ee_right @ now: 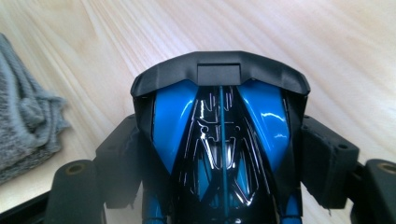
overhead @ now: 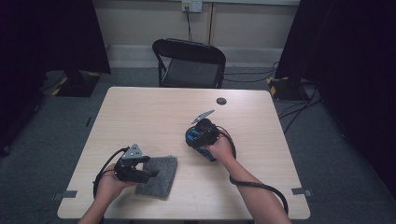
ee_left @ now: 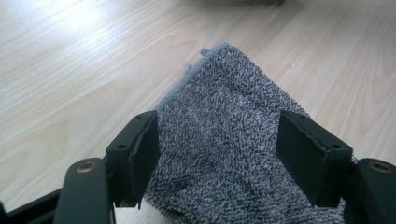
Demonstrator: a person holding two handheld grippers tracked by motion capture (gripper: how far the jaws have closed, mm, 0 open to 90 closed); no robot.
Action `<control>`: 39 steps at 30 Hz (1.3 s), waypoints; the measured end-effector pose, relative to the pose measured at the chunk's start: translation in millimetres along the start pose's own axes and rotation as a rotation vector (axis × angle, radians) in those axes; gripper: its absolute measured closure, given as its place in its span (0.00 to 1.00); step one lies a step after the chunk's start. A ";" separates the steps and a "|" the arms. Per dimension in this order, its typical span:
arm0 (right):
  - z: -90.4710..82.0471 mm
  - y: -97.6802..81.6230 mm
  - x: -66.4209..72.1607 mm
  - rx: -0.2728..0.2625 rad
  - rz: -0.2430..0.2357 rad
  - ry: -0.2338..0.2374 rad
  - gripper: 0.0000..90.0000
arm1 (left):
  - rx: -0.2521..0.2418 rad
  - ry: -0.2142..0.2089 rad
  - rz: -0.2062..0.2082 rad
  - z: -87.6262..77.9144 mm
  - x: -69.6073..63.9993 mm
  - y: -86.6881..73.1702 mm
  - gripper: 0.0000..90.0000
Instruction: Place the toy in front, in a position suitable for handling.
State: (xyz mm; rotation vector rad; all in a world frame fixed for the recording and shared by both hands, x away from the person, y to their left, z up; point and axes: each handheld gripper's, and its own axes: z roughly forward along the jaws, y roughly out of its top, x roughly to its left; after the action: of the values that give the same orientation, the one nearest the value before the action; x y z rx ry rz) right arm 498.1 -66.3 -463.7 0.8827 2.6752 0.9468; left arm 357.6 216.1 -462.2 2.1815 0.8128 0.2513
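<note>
A grey folded cloth (overhead: 164,169) lies near the table's front left. My left gripper (overhead: 150,174) hovers low over its left part, jaws open. In the left gripper view the cloth (ee_left: 219,107) spreads under and between the two pads (ee_left: 299,154), which stand apart from each other. My right gripper (overhead: 197,133) sits at mid-table, right of the cloth, shut on a glossy blue and black toy car (overhead: 191,138). In the right gripper view the toy car (ee_right: 219,116) sits nose-forward between the jaws above the wood, and the cloth (ee_right: 23,126) shows at the left edge.
The light wooden table (overhead: 154,112) has a small dark round disc (overhead: 221,101) near its far edge. A black folding chair (overhead: 189,63) stands behind the table. Dark curtains hang at both sides, and cables run over the floor at the right.
</note>
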 end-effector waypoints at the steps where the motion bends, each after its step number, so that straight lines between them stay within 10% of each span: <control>1: 4.2 0.1 1.3 0.009 -0.007 0.002 0.29 | 0.002 0.001 0.003 -0.1 0.1 -0.5 0.33; 24: 31.3 1.7 7.5 0.051 -0.030 -0.036 0.27 | 0.009 -0.019 -0.002 3.2 -1.8 -1.7 0.33; 39: -0.1 -10.6 0.0 -0.027 -0.051 -0.035 0.15 | 0.010 -0.020 -0.006 4.1 -2.9 -2.7 0.33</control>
State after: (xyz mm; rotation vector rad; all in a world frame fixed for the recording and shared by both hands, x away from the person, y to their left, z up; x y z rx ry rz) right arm 493.1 -73.0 -470.3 0.8143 2.6363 0.9451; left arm 355.8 213.2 -466.8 2.1871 0.8116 0.2228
